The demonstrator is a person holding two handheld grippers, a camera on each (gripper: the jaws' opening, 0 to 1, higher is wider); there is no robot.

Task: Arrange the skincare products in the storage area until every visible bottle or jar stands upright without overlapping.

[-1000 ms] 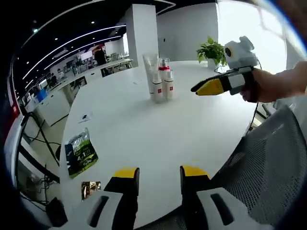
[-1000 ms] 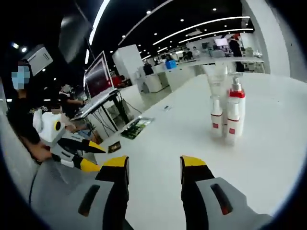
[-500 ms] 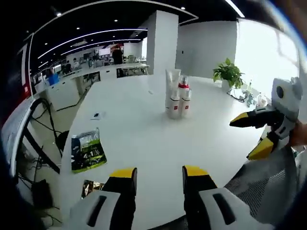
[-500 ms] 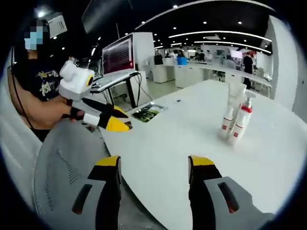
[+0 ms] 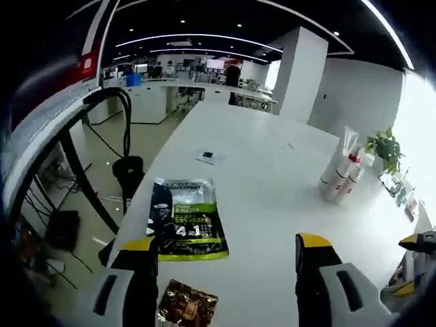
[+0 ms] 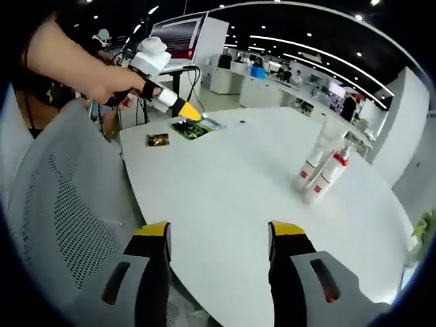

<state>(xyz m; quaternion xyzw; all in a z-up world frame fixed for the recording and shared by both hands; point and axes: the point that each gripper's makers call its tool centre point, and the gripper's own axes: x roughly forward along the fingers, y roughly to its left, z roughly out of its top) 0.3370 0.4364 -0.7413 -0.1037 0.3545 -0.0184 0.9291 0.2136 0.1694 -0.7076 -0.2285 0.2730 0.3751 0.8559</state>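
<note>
A tight cluster of white skincare bottles (image 5: 339, 178) stands upright on the round white table (image 5: 272, 204): a tall tube, a red-collared pump bottle and small red-labelled bottles. The same bottles (image 6: 320, 172) stand far ahead in the right gripper view. My left gripper (image 5: 226, 242) is open wide over the table's near edge, just short of a green packet (image 5: 185, 218), with nothing between its jaws. My right gripper (image 6: 219, 229) is open and holds nothing, hovering at the table edge well short of the bottles. A hand holds the left gripper (image 6: 189, 110) above the green packet (image 6: 193, 128).
A small gold packet (image 5: 187, 306) lies near the table edge, the same gold packet (image 6: 157, 139) showing by the green one. A small card (image 5: 208, 157) lies further in. A grey mesh chair (image 6: 61, 204) stands at the edge. A potted plant (image 5: 385, 146) sits beyond the bottles. The right gripper (image 5: 407, 266) shows at lower right.
My left gripper has swung left, away from the bottles and over the green packet, and its jaws have spread wider. The right gripper has pulled back and higher. The bottles stand as before.
</note>
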